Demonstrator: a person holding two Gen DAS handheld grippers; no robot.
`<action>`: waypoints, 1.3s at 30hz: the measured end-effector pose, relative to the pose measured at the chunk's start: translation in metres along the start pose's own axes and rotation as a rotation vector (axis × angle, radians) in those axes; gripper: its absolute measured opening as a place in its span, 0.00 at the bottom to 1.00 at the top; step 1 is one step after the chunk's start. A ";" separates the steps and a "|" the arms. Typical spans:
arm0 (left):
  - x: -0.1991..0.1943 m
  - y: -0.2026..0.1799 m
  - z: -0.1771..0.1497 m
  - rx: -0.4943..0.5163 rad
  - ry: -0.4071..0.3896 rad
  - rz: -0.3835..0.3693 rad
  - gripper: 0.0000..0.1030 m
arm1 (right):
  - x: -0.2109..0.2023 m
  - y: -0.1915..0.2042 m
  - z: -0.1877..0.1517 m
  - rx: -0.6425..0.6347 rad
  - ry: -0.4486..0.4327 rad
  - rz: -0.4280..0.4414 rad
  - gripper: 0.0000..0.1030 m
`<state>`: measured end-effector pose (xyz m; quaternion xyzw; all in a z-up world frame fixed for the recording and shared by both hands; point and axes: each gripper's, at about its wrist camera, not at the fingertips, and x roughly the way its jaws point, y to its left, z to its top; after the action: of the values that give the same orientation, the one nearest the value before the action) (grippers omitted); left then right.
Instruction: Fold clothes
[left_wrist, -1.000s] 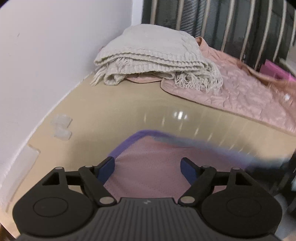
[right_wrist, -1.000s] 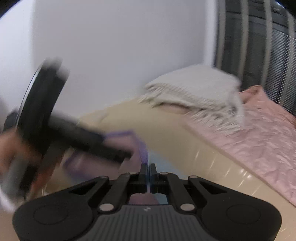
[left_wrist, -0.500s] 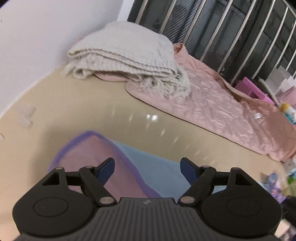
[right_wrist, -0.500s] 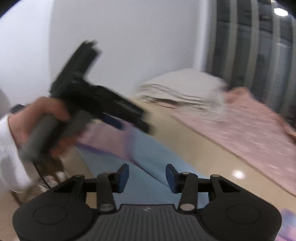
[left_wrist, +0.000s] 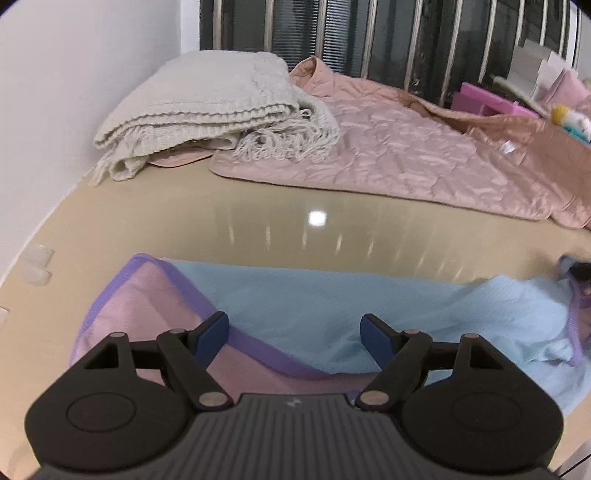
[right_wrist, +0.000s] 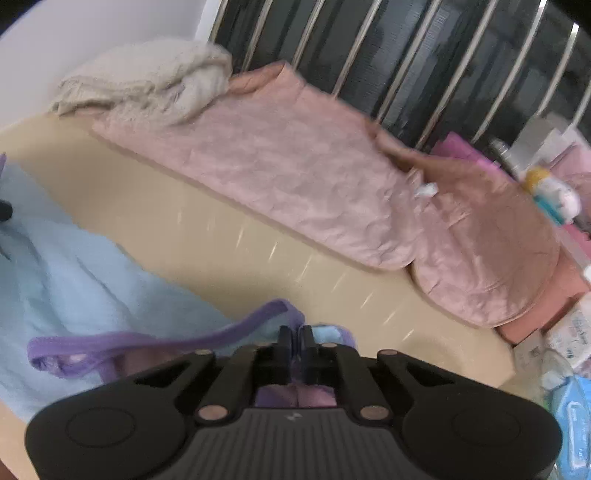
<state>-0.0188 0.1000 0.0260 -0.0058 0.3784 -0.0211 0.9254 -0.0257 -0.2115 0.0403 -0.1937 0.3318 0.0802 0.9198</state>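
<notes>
The glossy beige table (left_wrist: 280, 206) carries everything, and along its far edge, against the railing, a quilted pale-pink satin blanket (left_wrist: 406, 155) lies spread, probably parked there to keep the near half free for folding. On that blanket's end in the far left corner sits a folded cream knitted throw with fringe (left_wrist: 207, 107), already stacked in neat layers. Nearer the front edge lies the task's own piece, a light-blue garment with a pink mesh lining and purple trim (left_wrist: 332, 306): its blue face stretches across the table from left to right, and at the left end 1 corner is turned over so the pink lining shows, which fits a fold in hand, though how many folds it has is not clear. The right gripper (right_wrist: 295, 338) has its 2 fingers pressed together on the purple trim at the garment's right end, seemingly to lift or carry that edge; the right wrist view is blurred, so the exact bite is uncertain. The left gripper (left_wrist: 295, 330) hangs just above the turned-over left corner with its blue-padded fingers wide apart, holding nothing, placed as if to pin or take that corner.
</notes>
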 end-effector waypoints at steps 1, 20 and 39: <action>-0.001 0.001 -0.001 0.002 0.002 0.006 0.79 | -0.017 -0.004 -0.006 0.022 -0.064 -0.016 0.03; -0.003 0.010 0.015 -0.067 0.032 0.025 0.82 | -0.087 -0.032 -0.130 0.152 -0.229 0.004 0.34; 0.000 0.018 -0.006 -0.045 -0.023 0.131 0.87 | -0.022 -0.032 -0.066 0.320 -0.083 -0.038 0.02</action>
<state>-0.0224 0.1179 0.0217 -0.0020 0.3675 0.0480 0.9288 -0.0722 -0.2686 0.0179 -0.0475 0.2982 0.0170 0.9532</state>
